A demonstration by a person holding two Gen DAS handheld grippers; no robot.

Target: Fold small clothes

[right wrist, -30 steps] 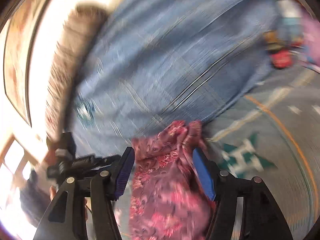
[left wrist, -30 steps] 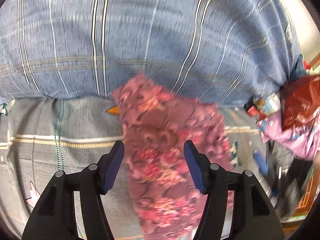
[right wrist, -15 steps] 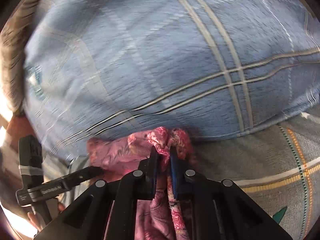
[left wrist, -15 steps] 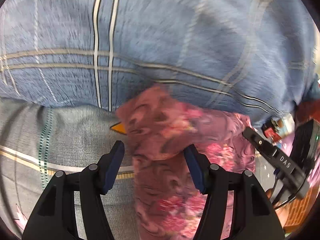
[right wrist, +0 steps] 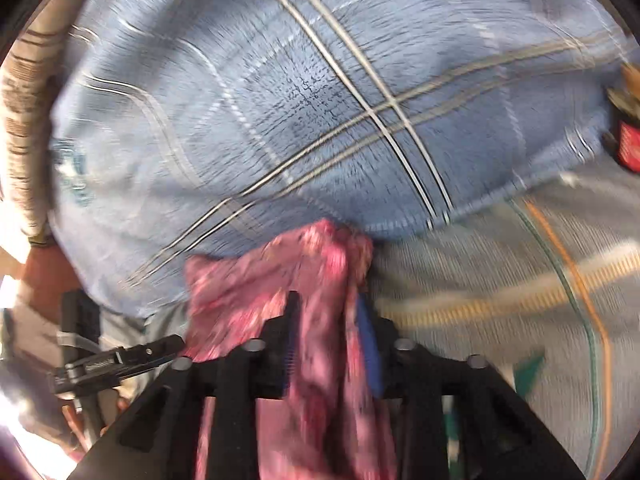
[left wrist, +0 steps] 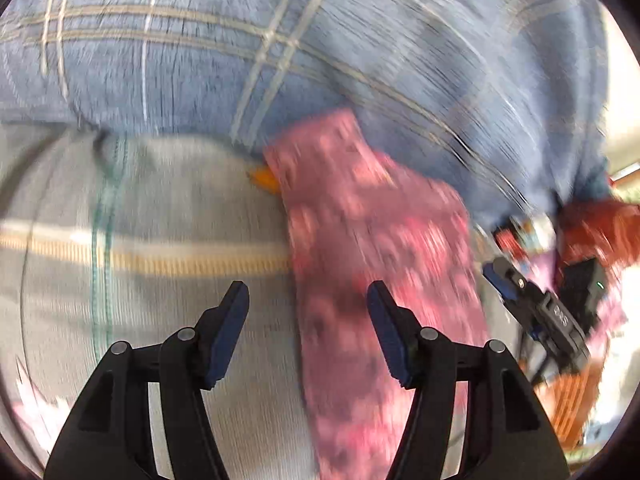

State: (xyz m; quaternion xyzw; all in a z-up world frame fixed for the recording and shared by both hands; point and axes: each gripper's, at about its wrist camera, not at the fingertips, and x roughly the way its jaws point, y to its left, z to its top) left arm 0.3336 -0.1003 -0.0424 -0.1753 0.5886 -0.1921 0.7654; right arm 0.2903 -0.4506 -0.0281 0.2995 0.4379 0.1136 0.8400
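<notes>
**Pink floral cloth, thin and limp, lying against the blue pillow**

Left wrist view: pink printed fabric, the garment (left wrist: 372,264) runs in a long strip from the lower edge of the blue checked pillow (left wrist: 280,52) down across the grey bedsheet (left wrist: 160,208). My left gripper (left wrist: 308,308) stands open, holding nothing; the cloth's near edge lies between the jaws, nearer the right one. I judge it light, soft and floppy, so I would pinch a corner or hem, not the middle. The other gripper shows to the pillow's lower right; small white lettering on it is too blurred to read.

Right wrist view: the garment (right wrist: 280,280) is bunched just below the pillow (right wrist: 320,100). My right gripper (right wrist: 330,332) has cloth between its jaws, which are opening; whether the pads press it I cannot tell. No readable label.
</notes>
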